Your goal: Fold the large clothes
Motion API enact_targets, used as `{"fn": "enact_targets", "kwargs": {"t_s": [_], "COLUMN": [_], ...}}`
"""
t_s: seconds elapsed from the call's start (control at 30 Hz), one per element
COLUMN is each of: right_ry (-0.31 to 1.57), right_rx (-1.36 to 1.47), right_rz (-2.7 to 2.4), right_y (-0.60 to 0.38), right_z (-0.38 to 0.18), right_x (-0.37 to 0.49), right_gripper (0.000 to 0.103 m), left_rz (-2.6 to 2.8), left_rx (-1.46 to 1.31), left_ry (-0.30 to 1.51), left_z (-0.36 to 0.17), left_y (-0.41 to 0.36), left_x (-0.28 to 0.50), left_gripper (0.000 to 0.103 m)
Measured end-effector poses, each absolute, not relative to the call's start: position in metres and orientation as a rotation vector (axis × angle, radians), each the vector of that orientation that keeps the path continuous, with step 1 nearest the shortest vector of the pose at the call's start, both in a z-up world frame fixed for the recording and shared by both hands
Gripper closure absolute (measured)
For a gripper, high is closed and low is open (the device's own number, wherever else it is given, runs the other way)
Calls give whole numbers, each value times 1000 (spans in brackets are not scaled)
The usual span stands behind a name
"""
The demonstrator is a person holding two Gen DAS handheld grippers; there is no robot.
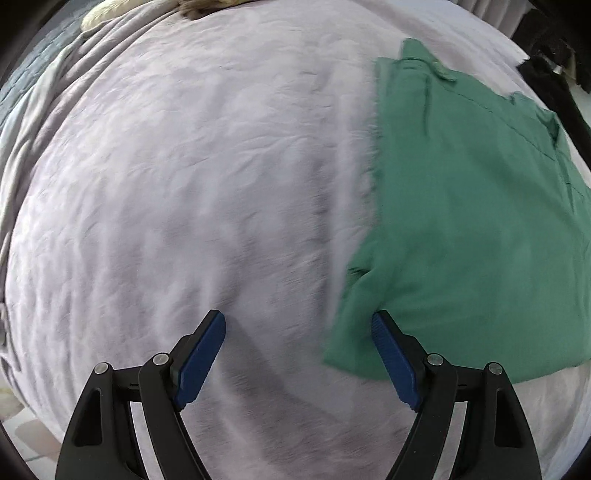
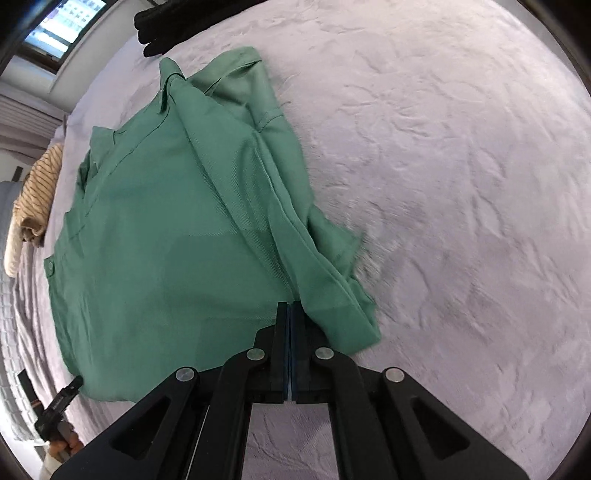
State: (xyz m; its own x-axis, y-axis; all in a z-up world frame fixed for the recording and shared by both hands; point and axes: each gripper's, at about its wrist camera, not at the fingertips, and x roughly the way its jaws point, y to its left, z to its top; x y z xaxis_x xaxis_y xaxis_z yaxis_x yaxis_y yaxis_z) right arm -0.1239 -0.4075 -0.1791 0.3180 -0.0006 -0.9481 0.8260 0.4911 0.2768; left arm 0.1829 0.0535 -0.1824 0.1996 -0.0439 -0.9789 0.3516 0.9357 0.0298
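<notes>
A green button shirt [image 2: 177, 221] lies partly folded on a pale lilac bedspread [image 2: 461, 184]. In the left wrist view the shirt [image 1: 472, 221] fills the right side. My left gripper [image 1: 299, 325] is open and empty, with its right finger [image 1: 391, 354] over the shirt's near corner. My right gripper [image 2: 290, 314] is shut on a fold of the shirt's near right edge, where a sleeve bunches up.
A striped tan cloth [image 2: 37, 195] lies at the bed's far left edge. Dark clothing [image 2: 166, 22] sits at the far side. The other gripper's tip and hand [image 2: 61, 410] show at the lower left. Pillows [image 1: 110, 11] lie at the bed's top.
</notes>
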Motion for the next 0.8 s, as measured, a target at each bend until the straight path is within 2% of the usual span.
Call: {"fn": "enact_targets", "kwargs": {"t_s": [0.37,0.43,0.5,0.53,0.77,0.8], "right_ry": [1189,1205,1222,1225,1271,1272], "right_rx": [973,982,985,982,946,943], "right_rz": [-588,-558,-533,-523,-426,-419], "right_y": [-346,-332,-312,-306,-252,-247], "right_z": [-154,-150,-148,-148,-135,-134], "right_x": [-122,-121,-116,-116,-93,-90], "right_gripper": [97,85,51,48,48,44], "left_rz": [-287,-309,-325,-335,-376,-382], "left_rx": [277,286,306,315,344,335], "left_ry": [1370,1361,1349,1345,1331,1332], "left_z": [-158,-153,-146,-142,-126,-125], "left_y": [83,80,75,74,66,65], "left_x": [171,164,155,151,119,115], "left_gripper": [21,21,21,21,20,20]}}
